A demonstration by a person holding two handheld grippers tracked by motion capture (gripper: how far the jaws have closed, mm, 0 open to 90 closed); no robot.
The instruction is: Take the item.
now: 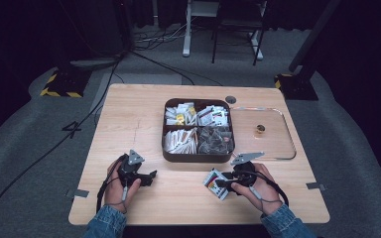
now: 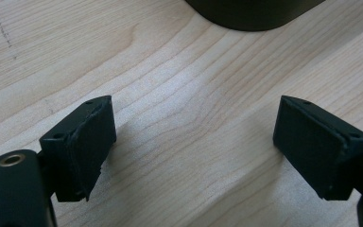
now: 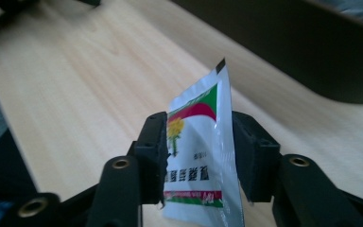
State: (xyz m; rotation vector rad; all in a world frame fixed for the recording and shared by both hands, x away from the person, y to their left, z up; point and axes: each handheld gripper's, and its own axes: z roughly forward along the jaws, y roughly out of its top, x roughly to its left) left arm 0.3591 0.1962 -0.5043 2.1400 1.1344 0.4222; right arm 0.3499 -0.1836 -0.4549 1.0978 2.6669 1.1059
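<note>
Sachet (image 3: 196, 156) sat between the jaws of the right gripper (image 3: 198, 156), standing on edge, front of the table (image 1: 129, 114) just short of the box (image 1: 197, 157). The jaws were spread partway: the sachet leaned against the left pad and a gap showed on the other side, so I'd call that slack, not a clamp. Likely a release or a re-grip; can't say which. In the high view the same sachet (image 1: 216, 182) lay at the right gripper (image 1: 223, 182) tips, close to the table surface, so if it dropped it wouldn't go far. Left gripper (image 2: 191, 137) was wide open with nothing between the jaws, just bare wood, parked beside the box's near corner, probably idle and kept out of the way. The box had four compartments, all stocked with packets sorted by kind; too small to count them individually. A clear tray (image 1: 283, 148) sat touching the box on its right side, with one small round gold-coloured item (image 1: 260, 130) in it. Count: two grippers, one loose sachet, one box, one tray. The sorted layout suggests the sachet belonged in a matching compartment.
</note>
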